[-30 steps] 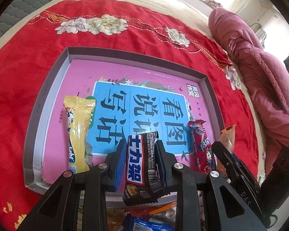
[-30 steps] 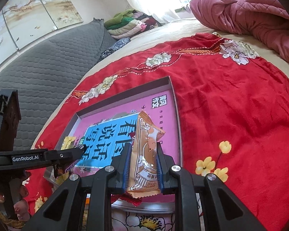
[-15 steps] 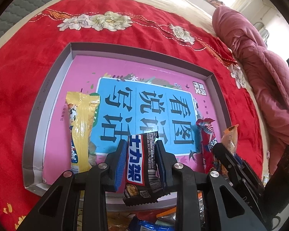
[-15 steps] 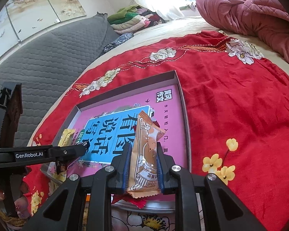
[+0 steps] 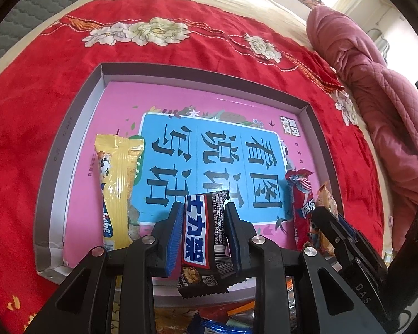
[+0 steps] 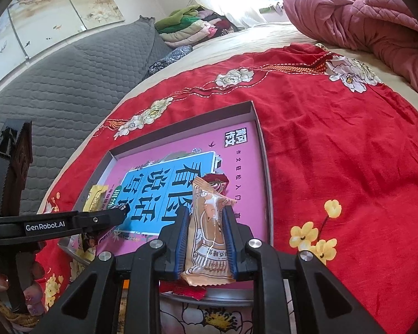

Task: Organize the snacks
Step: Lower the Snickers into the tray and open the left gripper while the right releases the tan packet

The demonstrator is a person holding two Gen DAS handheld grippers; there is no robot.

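A shallow grey box (image 5: 69,128) with a pink and blue printed floor lies on a red cloth; it also shows in the right wrist view (image 6: 262,150). My left gripper (image 5: 204,217) is shut on a dark chocolate bar (image 5: 202,236), held over the box's near edge. My right gripper (image 6: 207,222) is shut on a tan snack packet (image 6: 209,233), over the box's near right part. A yellow snack packet (image 5: 117,189) lies at the box's left. A red snack stick (image 5: 301,203) lies at its right, beside the right gripper (image 5: 345,239).
Red flowered cloth (image 6: 348,144) covers the bed around the box. A pink quilt (image 5: 381,89) is bunched at the right. A grey padded headboard (image 6: 69,78) stands at the left. Several loose snacks (image 5: 214,320) lie below the box's near edge.
Both grippers have moved forward over the box with their snacks still held. The box looks closer and larger in both views.
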